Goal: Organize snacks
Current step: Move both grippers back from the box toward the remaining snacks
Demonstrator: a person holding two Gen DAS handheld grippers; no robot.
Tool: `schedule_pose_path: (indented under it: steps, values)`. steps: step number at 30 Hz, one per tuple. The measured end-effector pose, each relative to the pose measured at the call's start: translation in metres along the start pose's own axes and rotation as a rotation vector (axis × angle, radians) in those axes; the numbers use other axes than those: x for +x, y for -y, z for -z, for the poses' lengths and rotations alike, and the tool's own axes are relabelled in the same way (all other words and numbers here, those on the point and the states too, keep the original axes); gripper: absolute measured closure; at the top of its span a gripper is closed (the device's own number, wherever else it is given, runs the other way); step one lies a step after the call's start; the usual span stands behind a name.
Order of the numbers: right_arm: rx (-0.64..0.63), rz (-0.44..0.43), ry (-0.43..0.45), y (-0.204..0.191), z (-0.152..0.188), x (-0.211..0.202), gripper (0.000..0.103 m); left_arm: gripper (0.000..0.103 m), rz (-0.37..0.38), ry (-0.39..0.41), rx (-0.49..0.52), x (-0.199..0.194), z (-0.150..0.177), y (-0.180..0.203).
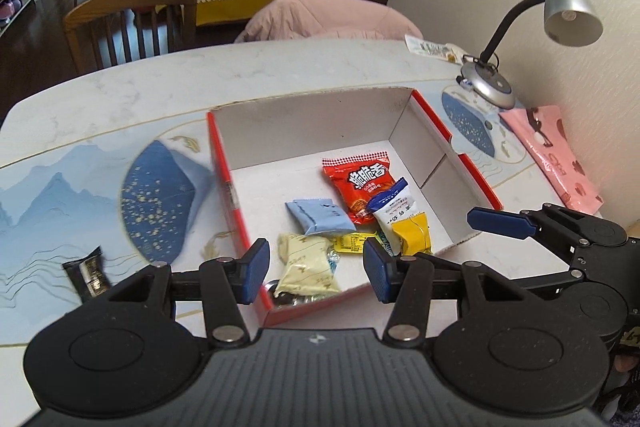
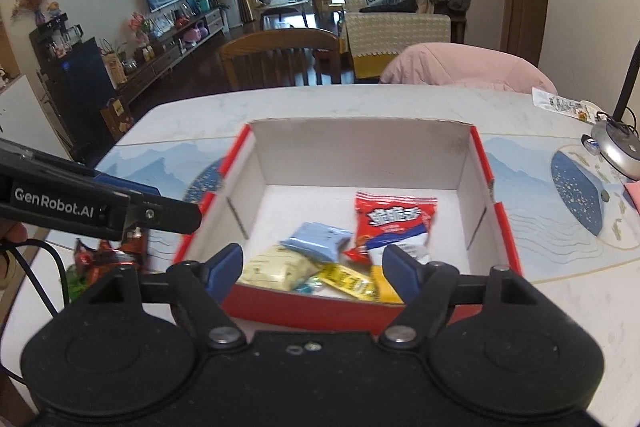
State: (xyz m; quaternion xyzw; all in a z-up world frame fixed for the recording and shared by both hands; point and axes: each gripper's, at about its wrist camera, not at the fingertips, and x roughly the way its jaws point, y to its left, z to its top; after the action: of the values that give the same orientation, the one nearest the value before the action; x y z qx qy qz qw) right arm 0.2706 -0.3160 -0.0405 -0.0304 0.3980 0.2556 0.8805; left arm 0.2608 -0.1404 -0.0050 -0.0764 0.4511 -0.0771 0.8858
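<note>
Both the left gripper (image 1: 316, 271) and right gripper (image 2: 312, 273) hang released above the red box (image 1: 224, 163) holding 6 snacks, so next comes fetching the dark packet (image 1: 87, 273) left of the box on the tabletop (image 1: 120, 83).

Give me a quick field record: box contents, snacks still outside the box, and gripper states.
box: red box, open top, white inside
in box: red packet, light blue packet, cream packet, yellow packet, white-and-blue packet
outside box: black packet on the table mat; red wrappers beside the box
left gripper: open, empty
right gripper: open, empty
</note>
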Motion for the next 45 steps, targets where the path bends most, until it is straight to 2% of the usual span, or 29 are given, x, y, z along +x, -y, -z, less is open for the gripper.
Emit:
schedule_pose_path:
  steps: [3,10,14,19,22,23,24,27,33,37,45]
  values:
    - [-0.001,-0.020,0.010,-0.012,0.002,-0.005,0.023,0.045,0.006,0.027,-0.015,-0.016,0.011,-0.009]
    - [-0.021,-0.089,0.028,-0.046,0.010,-0.013,0.014,0.042,-0.013,0.072,-0.044,-0.049,0.038,-0.036]
    - [-0.035,-0.122,0.025,-0.066,0.015,-0.011,0.013,0.032,-0.020,0.083,-0.097,-0.064,0.056,-0.057]
    - [-0.052,-0.158,0.016,-0.087,0.019,-0.008,0.012,0.030,-0.051,0.093,-0.153,-0.077,0.077,-0.083]
    - [-0.063,-0.180,0.012,-0.097,0.021,-0.006,0.011,0.025,-0.085,0.115,-0.194,-0.086,0.088,-0.097]
    - [-0.068,-0.187,0.012,-0.101,0.022,-0.005,0.010,0.024,-0.101,0.127,-0.210,-0.088,0.092,-0.102]
    - [-0.071,-0.192,0.012,-0.105,0.023,-0.005,0.002,0.023,-0.112,0.130,-0.227,-0.090,0.094,-0.108]
    - [-0.080,-0.213,0.026,-0.115,0.026,-0.005,0.000,0.023,-0.130,0.129,-0.281,-0.094,0.103,-0.125]
    - [-0.119,-0.230,-0.010,-0.133,0.027,0.007,0.000,0.023,-0.212,0.115,-0.382,-0.097,0.120,-0.159]
    - [-0.146,-0.241,-0.032,-0.142,0.025,0.016,0.000,0.023,-0.273,0.084,-0.458,-0.091,0.130,-0.178]
    - [-0.220,-0.252,-0.090,-0.162,0.022,0.047,0.000,0.023,-0.334,0.012,-0.629,-0.070,0.145,-0.214]
